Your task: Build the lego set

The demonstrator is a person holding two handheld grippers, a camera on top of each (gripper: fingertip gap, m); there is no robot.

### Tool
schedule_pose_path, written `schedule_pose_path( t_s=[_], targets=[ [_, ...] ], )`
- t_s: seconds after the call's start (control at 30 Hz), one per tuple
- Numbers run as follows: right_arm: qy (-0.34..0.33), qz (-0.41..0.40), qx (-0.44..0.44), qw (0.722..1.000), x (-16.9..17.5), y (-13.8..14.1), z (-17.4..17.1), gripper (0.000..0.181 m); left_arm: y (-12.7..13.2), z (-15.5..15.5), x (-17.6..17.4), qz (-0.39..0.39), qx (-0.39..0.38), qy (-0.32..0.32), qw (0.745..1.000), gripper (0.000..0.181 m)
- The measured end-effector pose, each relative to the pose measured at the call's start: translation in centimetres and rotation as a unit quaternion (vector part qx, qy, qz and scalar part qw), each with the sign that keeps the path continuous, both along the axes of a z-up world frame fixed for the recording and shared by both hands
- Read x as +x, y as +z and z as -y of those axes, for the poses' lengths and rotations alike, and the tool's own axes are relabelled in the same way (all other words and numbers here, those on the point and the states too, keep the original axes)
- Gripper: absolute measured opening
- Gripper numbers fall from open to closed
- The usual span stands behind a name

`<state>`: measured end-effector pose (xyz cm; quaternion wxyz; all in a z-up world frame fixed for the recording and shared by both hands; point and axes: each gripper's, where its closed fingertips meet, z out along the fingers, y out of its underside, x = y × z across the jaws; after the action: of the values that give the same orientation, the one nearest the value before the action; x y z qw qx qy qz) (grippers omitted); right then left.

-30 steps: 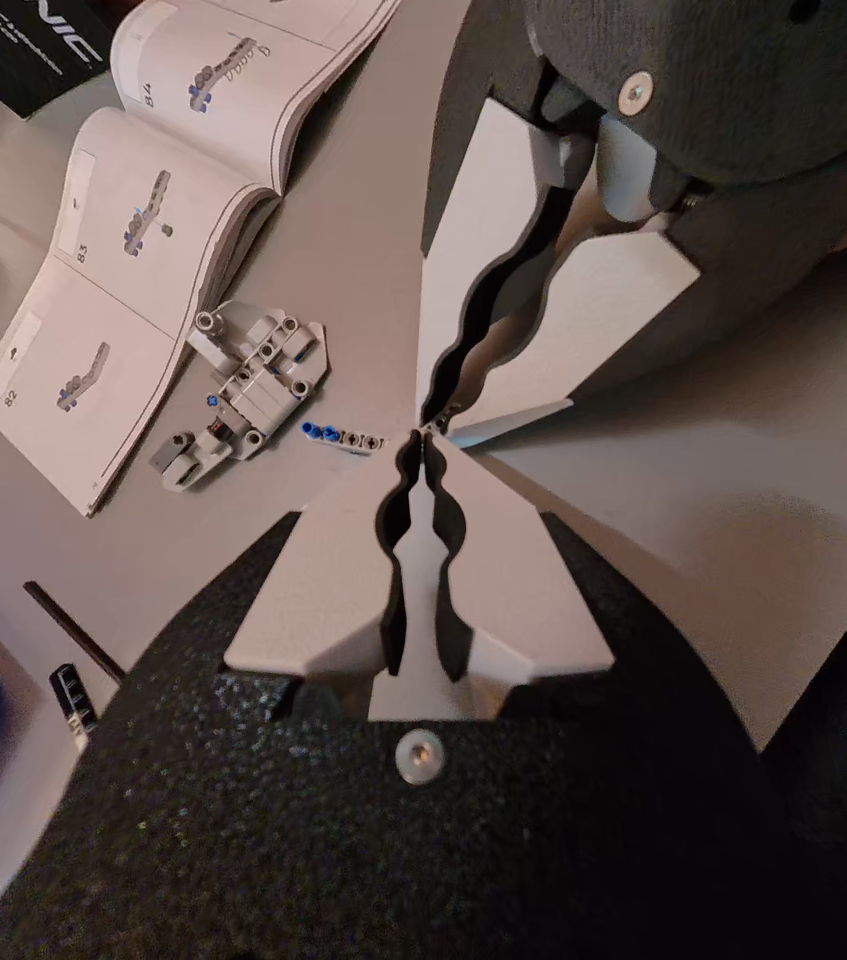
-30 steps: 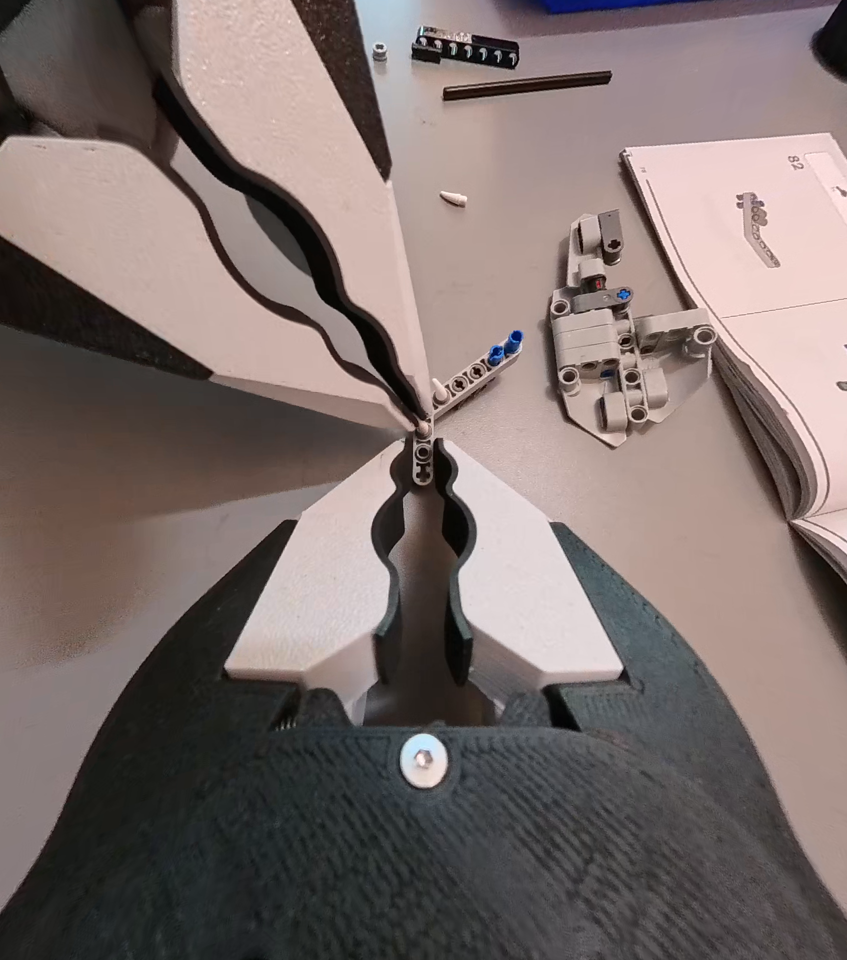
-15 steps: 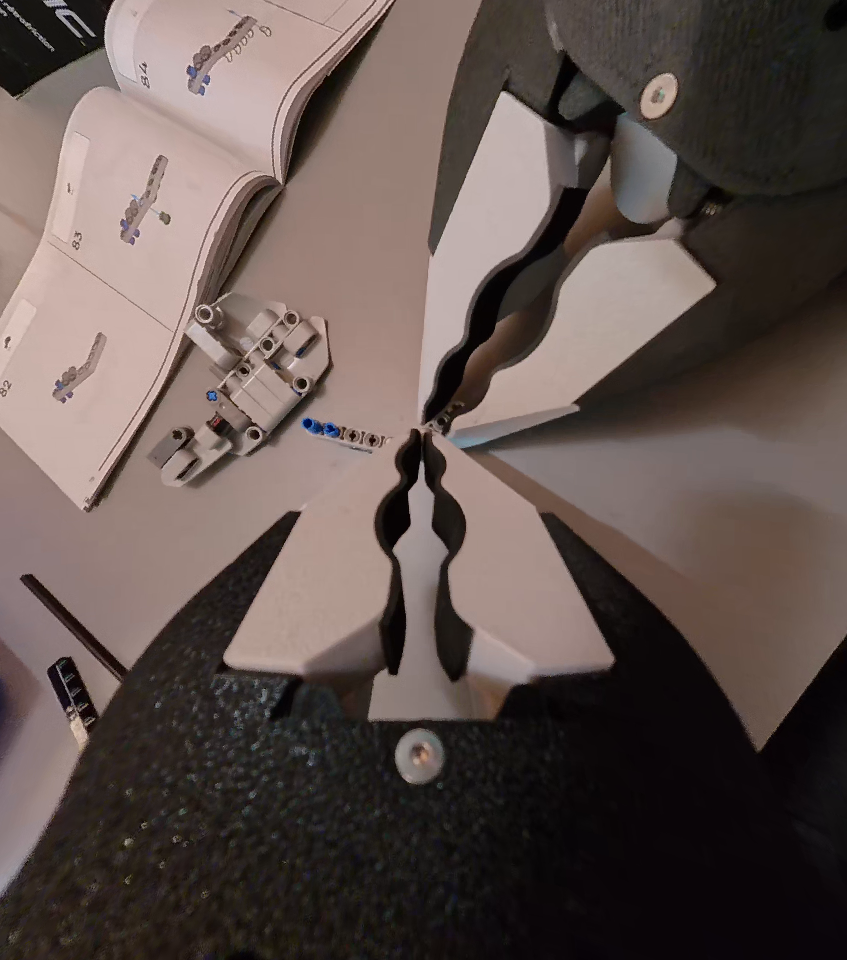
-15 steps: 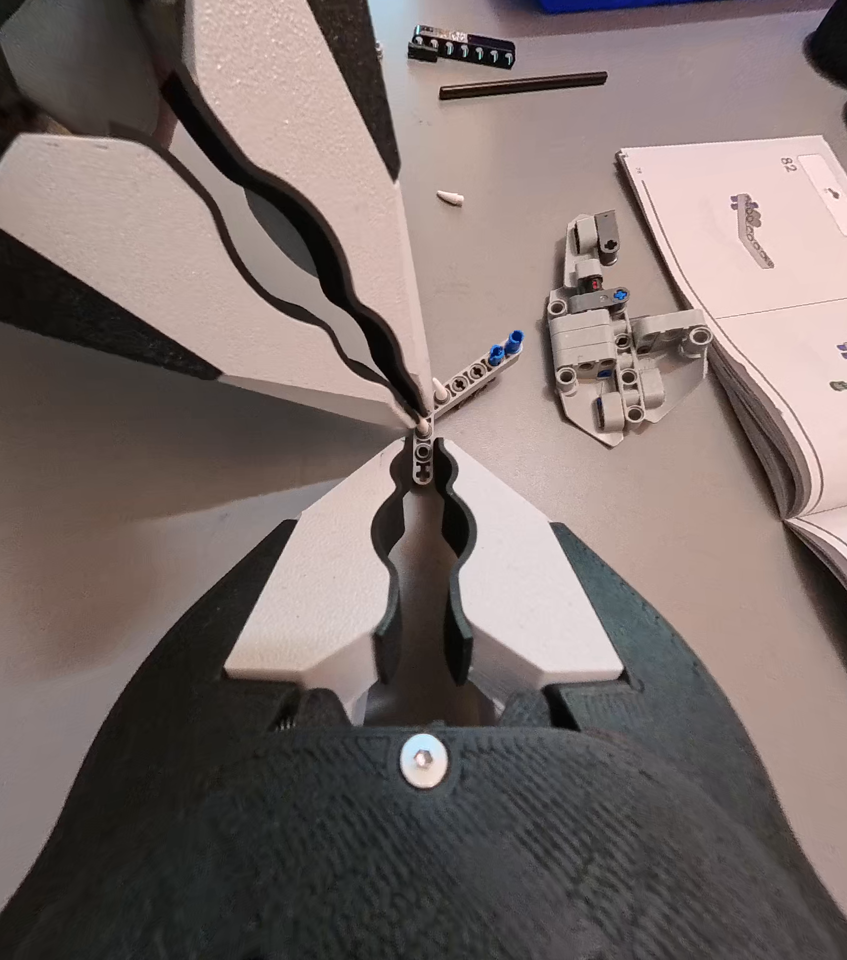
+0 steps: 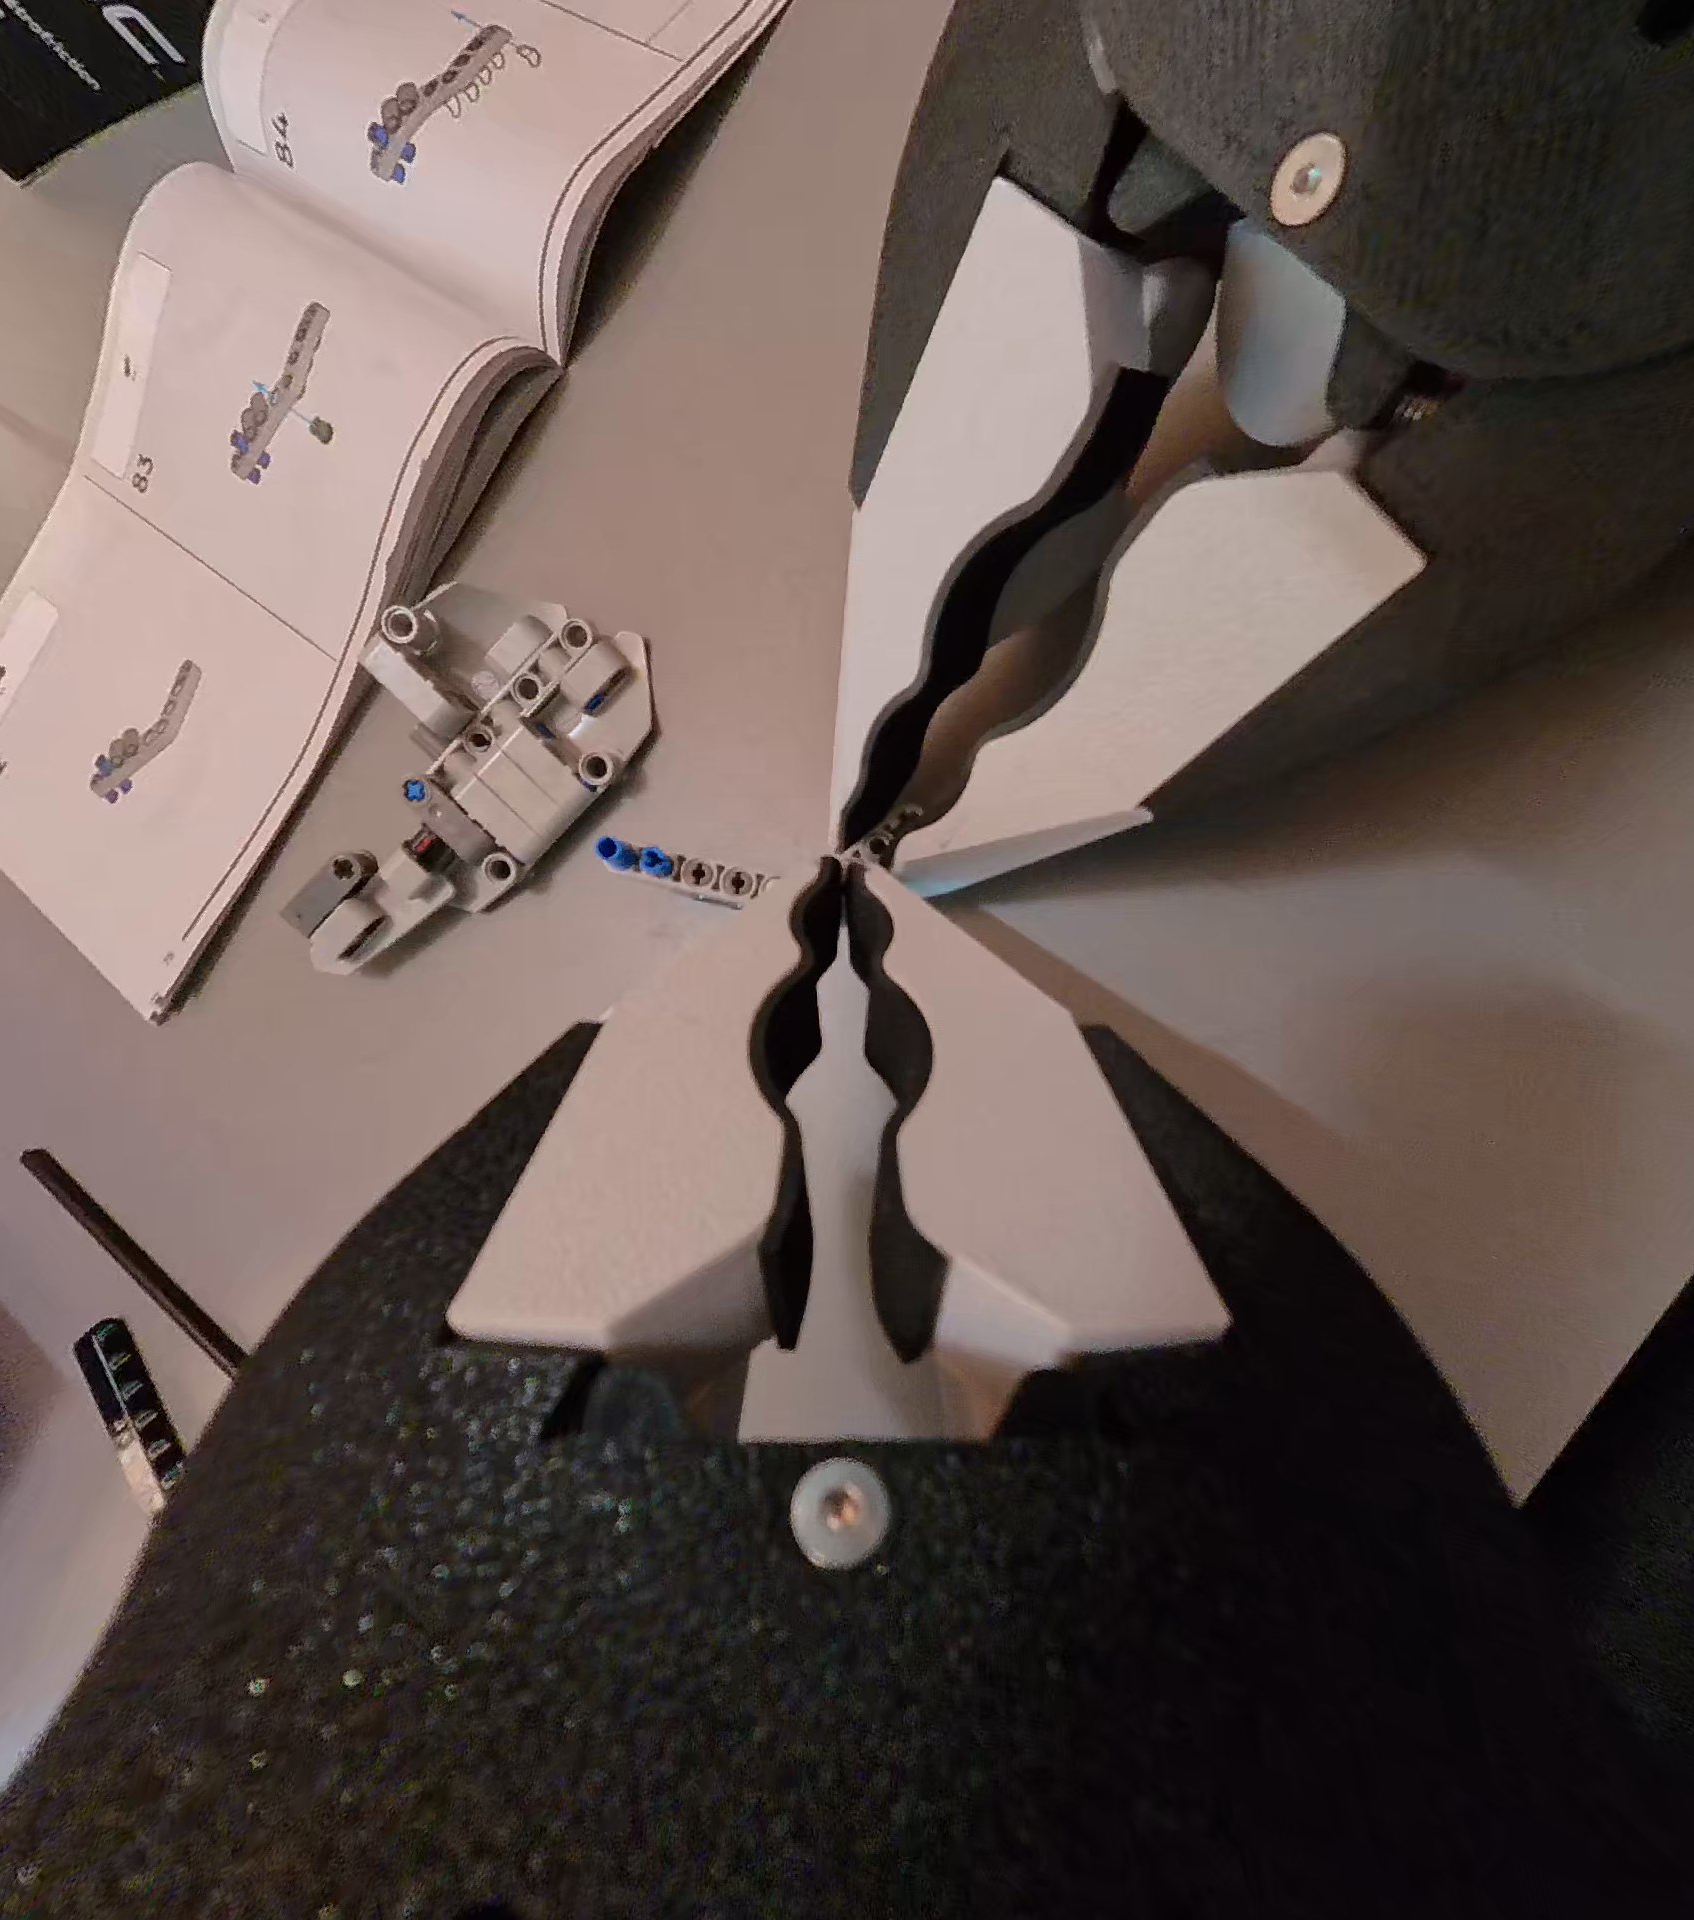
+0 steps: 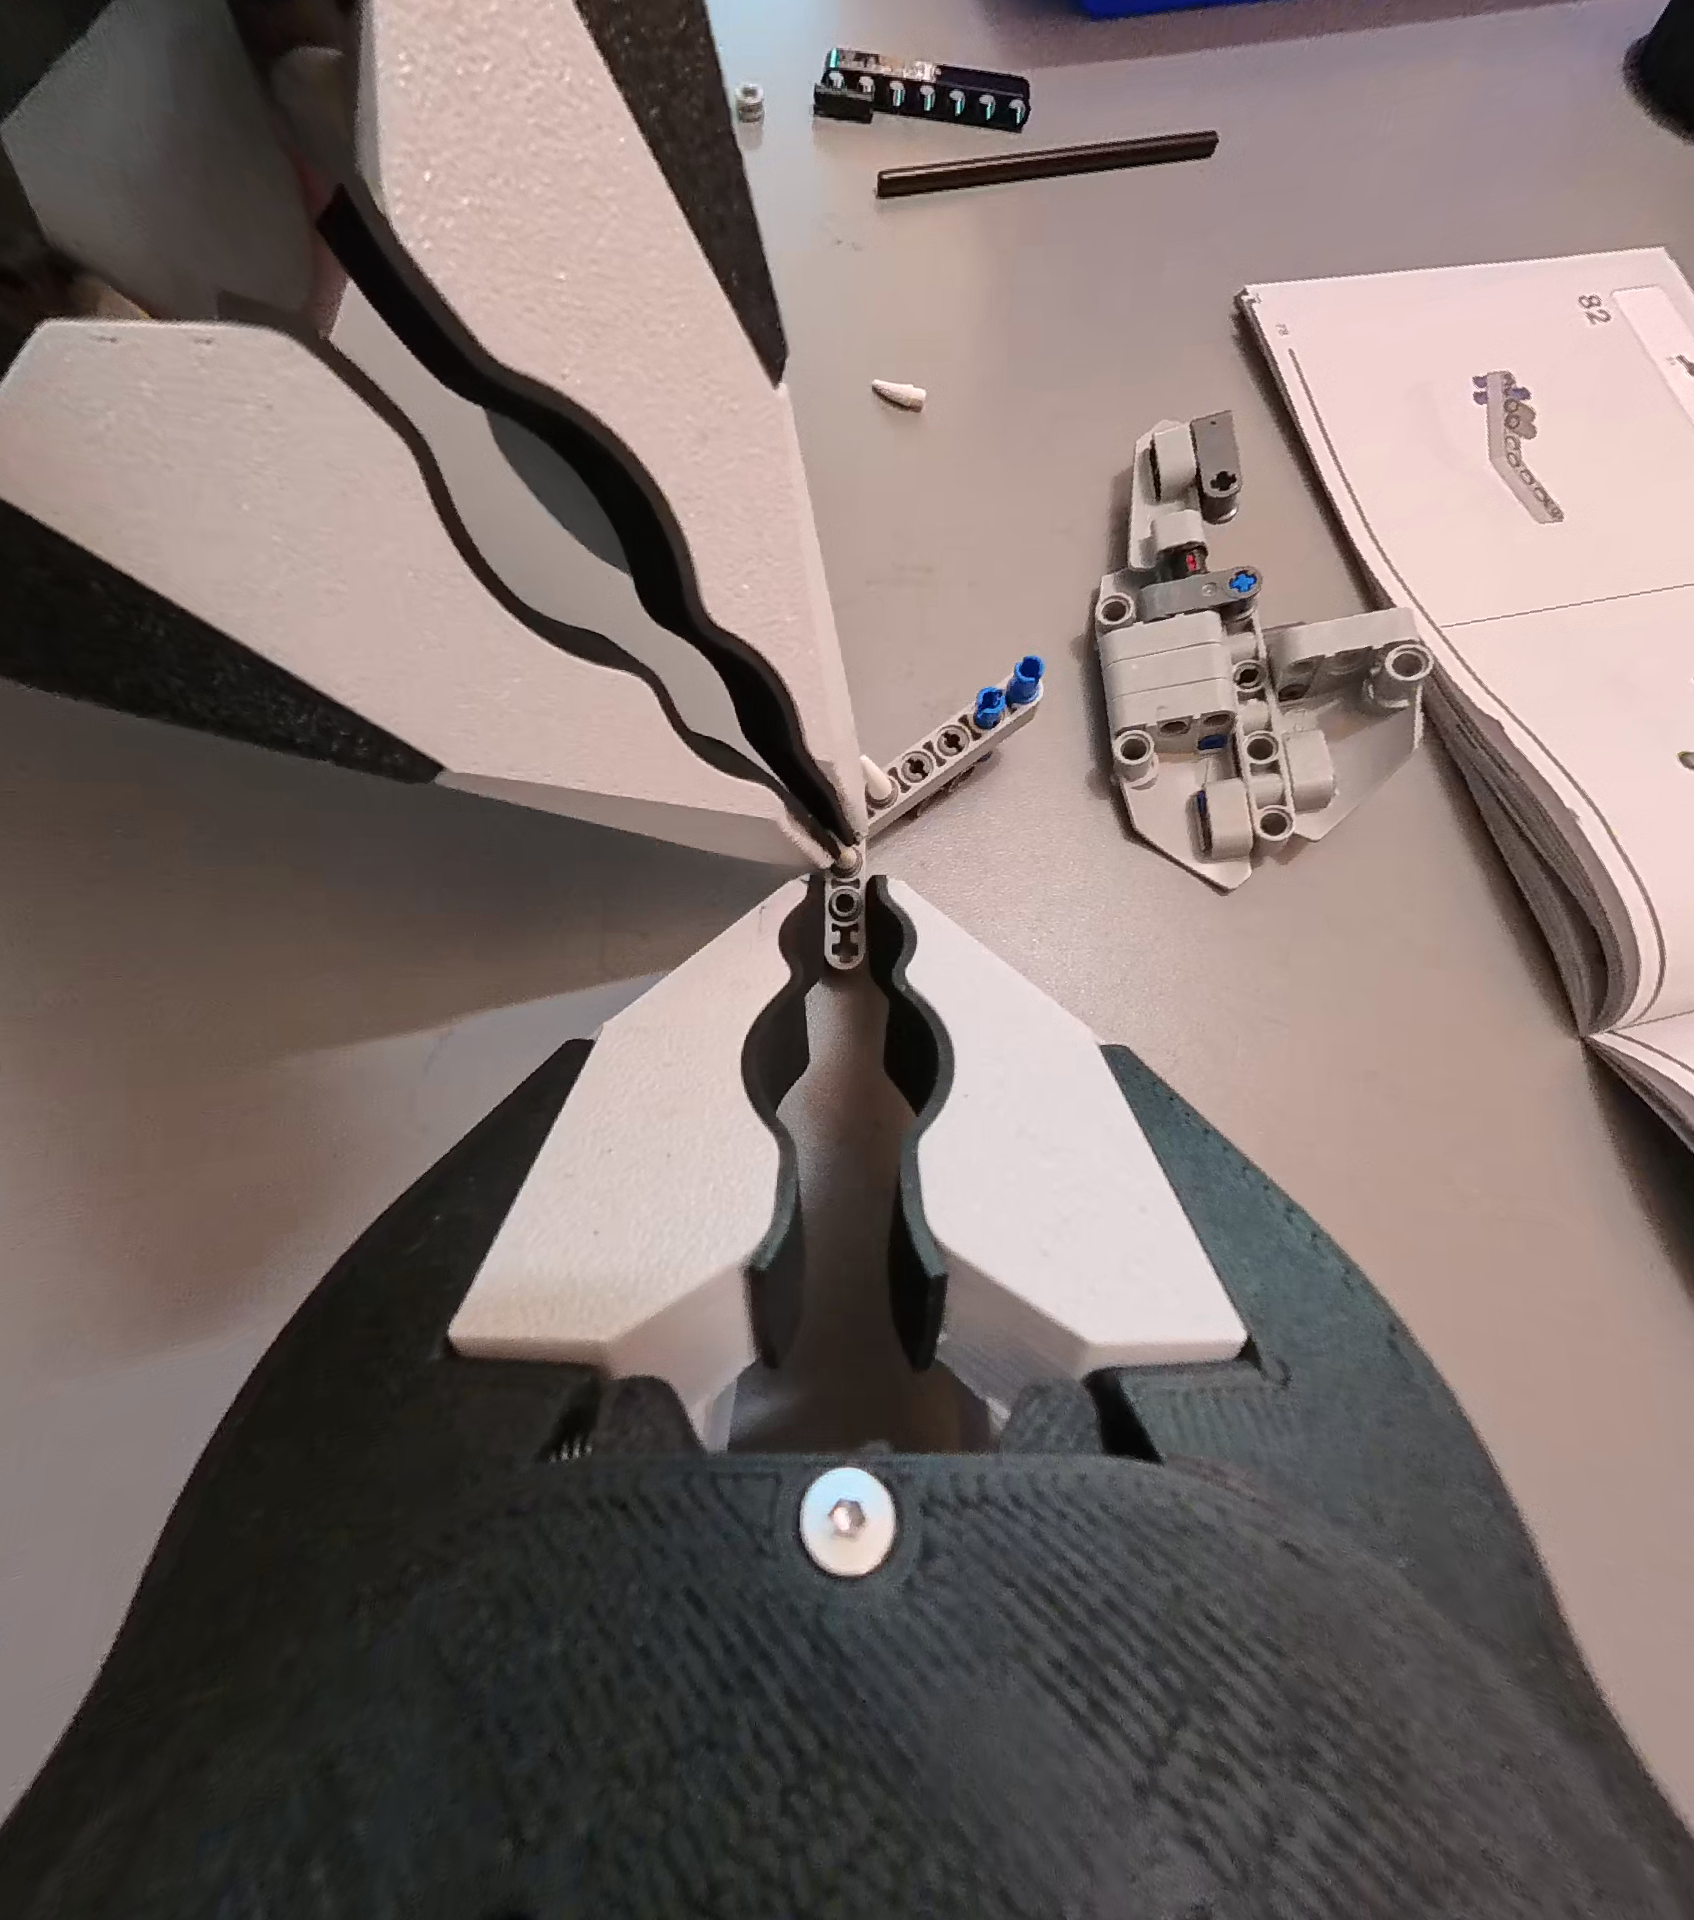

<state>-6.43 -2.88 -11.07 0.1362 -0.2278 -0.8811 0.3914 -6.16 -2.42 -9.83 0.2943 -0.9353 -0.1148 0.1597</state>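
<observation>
On the grey tabletop (image 6: 1082, 935), my right claw (image 6: 845, 904) grips the beam (image 6: 845, 923); my left claw (image 5: 838, 883) pinches a white pin (image 6: 848, 858), judged mid-insertion, needing a straight push next.

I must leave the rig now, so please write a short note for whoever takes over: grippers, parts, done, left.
Right gripper: jaws shut on one end of the grey beam; two blue pins sit in its far end.
Left gripper: jaws shut on a white pin, its tip at the beam beside the right jaws.
On the table: grey sub-assembly beside the open booklet; a loose pin; a black axle.
Done: blue pins in.
Left: seat the white pin, then probably join the beam to the sub-assembly.
</observation>
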Motion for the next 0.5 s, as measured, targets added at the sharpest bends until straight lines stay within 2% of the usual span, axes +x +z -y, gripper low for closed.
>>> schedule_pose_path(
  t_s=[0.5],
  targets=[
    [-0.011, -0.001, 0.000, 1.000, -0.30, 0.00, -0.19, 0.007, -0.09, -0.19, -0.25, 0.016, -0.014, 0.001, 1.000, 0.000]
  ],
)
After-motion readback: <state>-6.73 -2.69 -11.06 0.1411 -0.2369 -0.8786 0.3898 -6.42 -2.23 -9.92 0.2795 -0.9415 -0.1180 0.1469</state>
